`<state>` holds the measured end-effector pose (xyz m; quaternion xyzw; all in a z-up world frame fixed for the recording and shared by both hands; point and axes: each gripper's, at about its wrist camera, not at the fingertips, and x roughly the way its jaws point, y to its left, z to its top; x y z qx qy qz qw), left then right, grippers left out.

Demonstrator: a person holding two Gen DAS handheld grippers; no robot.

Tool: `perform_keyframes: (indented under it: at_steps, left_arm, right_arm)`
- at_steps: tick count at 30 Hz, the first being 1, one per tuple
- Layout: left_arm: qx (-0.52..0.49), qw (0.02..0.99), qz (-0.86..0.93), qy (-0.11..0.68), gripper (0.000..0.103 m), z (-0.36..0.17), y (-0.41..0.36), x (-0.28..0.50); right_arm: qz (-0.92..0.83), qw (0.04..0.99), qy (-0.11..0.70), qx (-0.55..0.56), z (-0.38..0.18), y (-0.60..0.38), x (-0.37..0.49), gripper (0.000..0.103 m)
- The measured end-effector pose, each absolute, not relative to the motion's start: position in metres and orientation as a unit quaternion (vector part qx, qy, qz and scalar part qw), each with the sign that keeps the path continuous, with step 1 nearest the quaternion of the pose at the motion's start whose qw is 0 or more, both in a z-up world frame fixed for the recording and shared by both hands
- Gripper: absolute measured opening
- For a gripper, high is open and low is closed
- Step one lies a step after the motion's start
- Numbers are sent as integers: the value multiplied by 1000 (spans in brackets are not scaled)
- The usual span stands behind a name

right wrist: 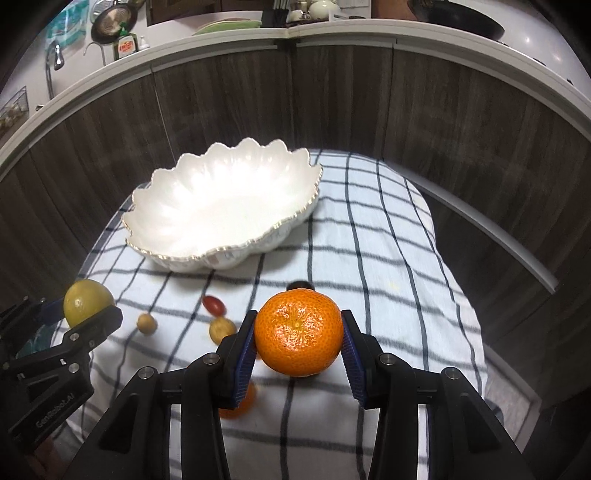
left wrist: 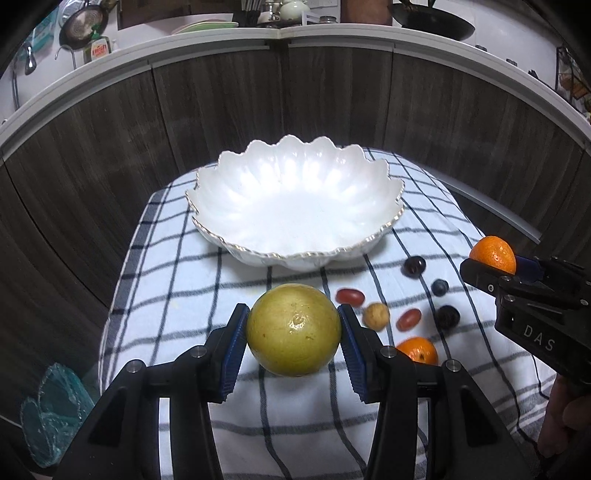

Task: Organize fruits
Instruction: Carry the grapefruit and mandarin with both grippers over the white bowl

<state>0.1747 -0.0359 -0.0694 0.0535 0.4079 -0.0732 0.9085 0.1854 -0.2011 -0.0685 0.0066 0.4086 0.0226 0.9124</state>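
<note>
Checked cloth [left wrist: 177,280], left view: bowl [left wrist: 295,221] empty; left gripper [left wrist: 293,332] clamped on lime [left wrist: 293,328]; grapes [left wrist: 349,294], berries and tangerine [left wrist: 419,349] loose. Right view: right gripper [right wrist: 298,332] clamped on orange [right wrist: 298,332]. Nothing placed yet.

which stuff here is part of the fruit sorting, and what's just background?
Job:
- white bowl, nothing in it
- yellow-green fruit in left gripper
- orange in right gripper
- second orange, red grapes, dark grapes on checked cloth

Lying about:
- dish soap bottle
- dark pan
- green plate
</note>
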Motion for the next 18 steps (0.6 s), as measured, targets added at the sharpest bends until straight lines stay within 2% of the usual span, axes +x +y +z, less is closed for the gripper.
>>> perform_keyframes:
  at_steps: [18]
  left_arm:
    - [59,918,-69,386,47,-41,-21,218]
  right_arm:
    - [40,927,373,-18,-37,-182,227,44]
